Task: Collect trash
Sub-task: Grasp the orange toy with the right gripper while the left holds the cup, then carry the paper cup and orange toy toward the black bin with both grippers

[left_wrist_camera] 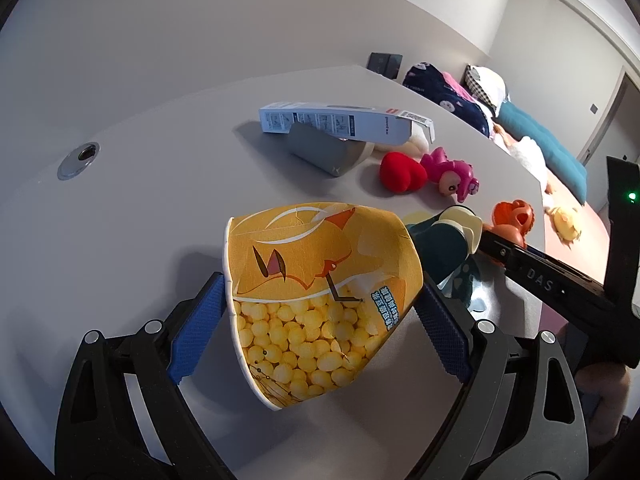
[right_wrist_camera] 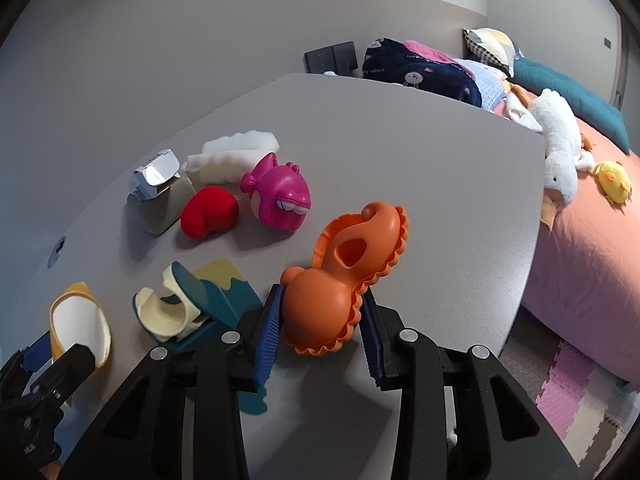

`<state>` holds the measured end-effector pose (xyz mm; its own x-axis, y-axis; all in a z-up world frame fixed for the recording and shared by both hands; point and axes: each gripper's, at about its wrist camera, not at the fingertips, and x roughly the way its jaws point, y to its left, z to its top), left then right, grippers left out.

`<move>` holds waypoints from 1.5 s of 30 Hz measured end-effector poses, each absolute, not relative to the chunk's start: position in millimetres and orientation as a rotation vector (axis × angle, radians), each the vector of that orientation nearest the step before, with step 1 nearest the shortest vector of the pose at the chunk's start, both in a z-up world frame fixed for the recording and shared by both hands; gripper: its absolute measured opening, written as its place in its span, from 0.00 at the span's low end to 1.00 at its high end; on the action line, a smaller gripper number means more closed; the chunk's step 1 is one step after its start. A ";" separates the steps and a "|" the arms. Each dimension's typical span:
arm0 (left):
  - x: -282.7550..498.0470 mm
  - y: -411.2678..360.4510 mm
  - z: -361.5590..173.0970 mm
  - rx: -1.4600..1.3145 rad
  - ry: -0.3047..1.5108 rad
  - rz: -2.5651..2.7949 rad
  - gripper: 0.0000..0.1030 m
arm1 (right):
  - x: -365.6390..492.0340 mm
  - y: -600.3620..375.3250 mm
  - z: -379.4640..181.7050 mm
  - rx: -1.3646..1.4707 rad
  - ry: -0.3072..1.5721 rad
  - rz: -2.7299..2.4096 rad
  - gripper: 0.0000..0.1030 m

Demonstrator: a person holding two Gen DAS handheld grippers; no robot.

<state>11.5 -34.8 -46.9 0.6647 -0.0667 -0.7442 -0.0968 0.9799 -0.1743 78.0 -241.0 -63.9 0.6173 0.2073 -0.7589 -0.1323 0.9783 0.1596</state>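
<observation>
Nearest in the left wrist view, the left gripper (left_wrist_camera: pixel 320 320) is clasping a yellow paper cup (left_wrist_camera: pixel 320 300), its blue pads (left_wrist_camera: pixel 196 332) pressing on the cup's two sides. The cup is lying tilted on its side over the grey table (left_wrist_camera: pixel 140 208), its long axis running from the open rim at the lower left toward the closed base at the upper right, so the mouth is facing left and toward the camera.

In the right wrist view, the right gripper (right_wrist_camera: pixel 320 320) is clenching an orange toy (right_wrist_camera: pixel 344 264) between its pads at the toy's rounded near end; the toy's long axis is pointing away and slightly right, its narrower end with an oval hole lying farthest.

Just left of the orange toy, a teal and cream tape holder (right_wrist_camera: pixel 188 304) is sitting on the table. Farther back, a red heart (right_wrist_camera: pixel 210 210) and a pink toy (right_wrist_camera: pixel 280 196) are lying side by side. Behind them a grey cup (left_wrist_camera: pixel 324 152) is lying on its side under a white carton (left_wrist_camera: pixel 332 120), with white foam (right_wrist_camera: pixel 236 152) beside it.
</observation>
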 end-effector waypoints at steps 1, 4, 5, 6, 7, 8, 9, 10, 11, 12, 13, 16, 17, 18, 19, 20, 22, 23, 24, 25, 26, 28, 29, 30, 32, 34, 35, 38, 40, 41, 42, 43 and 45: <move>11.4 -35.3 -46.3 -0.204 0.844 0.016 0.86 | 75.7 -242.3 -62.4 0.093 0.881 0.197 0.37; 10.3 -37.9 -44.4 -0.198 0.839 0.009 0.86 | 69.0 -246.6 -57.1 0.101 0.872 0.201 0.37; 10.0 -38.8 -44.0 -0.195 0.838 0.006 0.86 | 67.2 -247.7 -55.4 0.103 0.869 0.201 0.37; 9.7 -39.3 -43.5 -0.193 0.836 0.004 0.86 | 64.0 -249.0 -53.0 0.105 0.866 0.204 0.37; 9.1 -40.6 -42.7 -0.190 0.833 0.001 0.86 | 61.4 -250.1 -51.1 0.105 0.863 0.207 0.37; 8.7 -41.8 -42.1 -0.190 0.832 -0.005 0.86 | 58.4 -251.2 -49.1 0.106 0.861 0.210 0.37; 8.1 -42.7 -41.5 -0.192 0.832 -0.012 0.86 | 54.5 -252.8 -46.7 0.111 0.858 0.217 0.37; 7.1 -42.9 -40.7 -0.195 0.831 -0.018 0.86 | 51.2 -254.2 -44.8 0.114 0.855 0.220 0.37; 6.2 -43.8 -39.6 -0.196 0.829 -0.022 0.86 | 47.6 -255.7 -42.5 0.114 0.849 0.221 0.37; 5.0 -45.4 -37.8 -0.192 0.826 -0.026 0.86 | 43.5 -257.8 -39.7 0.114 0.842 0.220 0.37; 3.7 -46.5 -36.3 -0.187 0.823 -0.027 0.86 | 39.6 -260.0 -36.8 0.115 0.836 0.220 0.37; -0.6 -53.4 -30.0 -0.171 0.814 -0.041 0.86 | 30.4 -266.5 -30.0 0.115 0.822 0.214 0.37; -1.9 -56.0 -28.1 -0.168 0.810 -0.047 0.86 | 26.5 -269.6 -27.1 0.114 0.816 0.210 0.37; -3.7 -59.4 -25.8 -0.165 0.806 -0.054 0.86 | 24.0 -271.6 -25.4 0.113 0.813 0.208 0.37; -4.1 -62.0 -24.8 -0.162 0.805 -0.060 0.86 | 21.0 -274.2 -23.7 0.114 0.810 0.206 0.37; -5.2 -65.9 -23.4 -0.158 0.804 -0.068 0.86 | 17.3 -278.0 -21.2 0.114 0.805 0.202 0.37; -6.9 -72.7 -21.5 -0.148 0.801 -0.078 0.86 | 11.7 -284.0 -18.2 0.111 0.799 0.193 0.37; -7.8 -76.7 -20.6 -0.144 0.800 -0.085 0.86 | 8.3 -287.4 -16.7 0.111 0.796 0.188 0.37; -8.2 -79.4 -20.2 -0.141 0.799 -0.090 0.86 | 6.4 -290.2 -15.7 0.112 0.794 0.184 0.37; -8.7 -83.0 -19.3 -0.138 0.799 -0.097 0.86 | 4.1 -294.0 -14.4 0.114 0.791 0.178 0.37; -9.3 -86.6 -18.3 -0.134 0.797 -0.104 0.86 | 2.1 -297.7 -13.4 0.117 0.789 0.173 0.37; -9.9 -93.5 -16.6 -0.126 0.796 -0.117 0.86 | -1.8 -304.5 -12.0 0.122 0.786 0.164 0.37; -9.8 -95.8 -16.3 -0.123 0.797 -0.122 0.86 | -3.8 -307.7 -11.0 0.124 0.783 0.159 0.37; -9.7 -98.7 -15.7 -0.120 0.797 -0.128 0.86 | -5.4 -310.2 -10.5 0.125 0.781 0.155 0.37; -9.9 -106.2 -14.1 -0.111 0.796 -0.140 0.86 | -8.5 -315.0 -9.2 0.128 0.776 0.144 0.37; -10.4 -113.6 -13.0 -0.102 0.796 -0.154 0.86 | -13.0 -323.1 -7.4 0.135 0.770 0.131 0.37; -10.8 -116.4 -12.7 -0.099 0.796 -0.159 0.86 | -14.6 -325.9 -7.0 0.137 0.768 0.126 0.37; -11.6 -126.4 -11.7 -0.091 0.798 -0.177 0.86 | -20.0 -336.0 -6.0 0.143 0.763 0.105 0.37; -12.5 -132.5 -11.2 -0.085 0.798 -0.189 0.86 | -24.2 -344.3 -5.6 0.149 0.759 0.091 0.37; -13.1 -135.8 -11.0 -0.081 0.798 -0.196 0.86 | -25.8 -347.9 -5.4 0.152 0.758 0.084 0.37; -13.5 -140.0 -10.8 -0.075 0.799 -0.205 0.86 | -27.3 -350.6 -5.4 0.153 0.757 0.079 0.37; -13.7 -143.1 -10.7 -0.072 0.798 -0.209 0.86 | -29.1 -354.4 -5.3 0.156 0.755 0.072 0.37; -14.7 -149.8 -10.6 -0.066 0.799 -0.224 0.86 | -31.5 -360.3 -5.3 0.163 0.754 0.061 0.37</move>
<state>-14.7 -149.8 -10.6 0.6749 -0.2238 -0.7031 0.1737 0.9743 -0.1433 -31.5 -360.3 -5.3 0.7282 0.1133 -0.6760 0.0032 0.9857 0.1687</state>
